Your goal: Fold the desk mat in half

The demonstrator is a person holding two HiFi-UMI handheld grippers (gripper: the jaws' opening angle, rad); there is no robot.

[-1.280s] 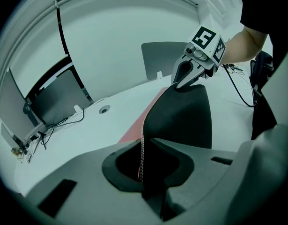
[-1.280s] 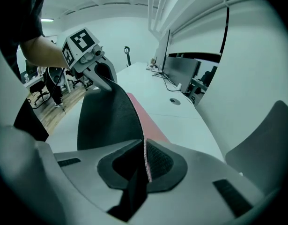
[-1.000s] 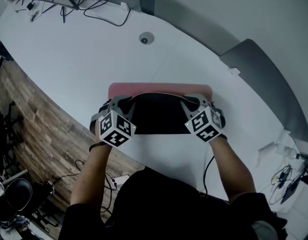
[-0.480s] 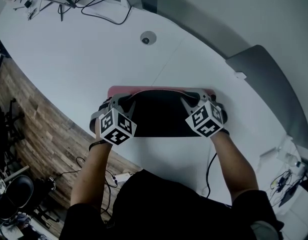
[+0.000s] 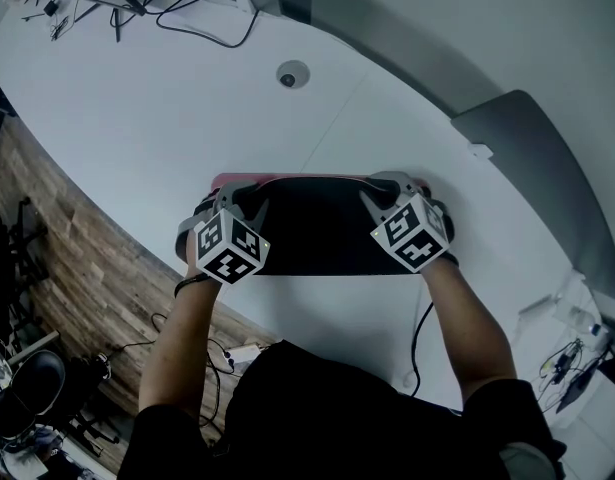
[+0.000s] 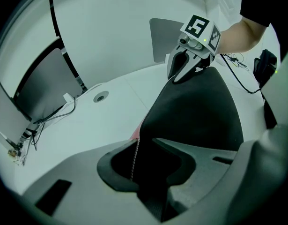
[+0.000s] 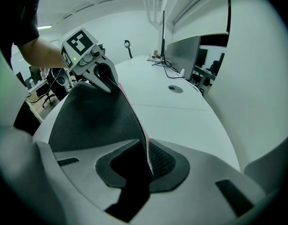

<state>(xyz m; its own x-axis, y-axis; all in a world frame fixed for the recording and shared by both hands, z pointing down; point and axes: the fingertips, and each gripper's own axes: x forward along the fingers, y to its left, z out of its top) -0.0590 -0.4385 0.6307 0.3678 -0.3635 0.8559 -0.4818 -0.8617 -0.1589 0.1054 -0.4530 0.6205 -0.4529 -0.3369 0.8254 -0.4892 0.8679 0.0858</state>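
Observation:
The desk mat (image 5: 317, 230) lies folded on the white table, black underside up, with a thin pink strip (image 5: 230, 181) showing along its far edge. My left gripper (image 5: 242, 201) holds the folded flap's far left corner and my right gripper (image 5: 383, 194) the far right corner. In the left gripper view the stitched mat edge (image 6: 134, 156) runs between the jaws of the left gripper (image 6: 144, 162). The right gripper view shows the same edge (image 7: 146, 156) standing between the jaws of the right gripper (image 7: 147, 163). Both pairs of jaws are opening, the mat still between them.
A round cable grommet (image 5: 288, 75) sits in the table beyond the mat, and cables (image 5: 187, 18) lie at the far left. A grey panel (image 5: 527, 158) stands at the right. The table's near edge (image 5: 137, 238) runs diagonally, with wooden floor below it.
Both grippers have carried the flap farther away from the person. The pink strip at the far edge has narrowed and the flap lies lower.

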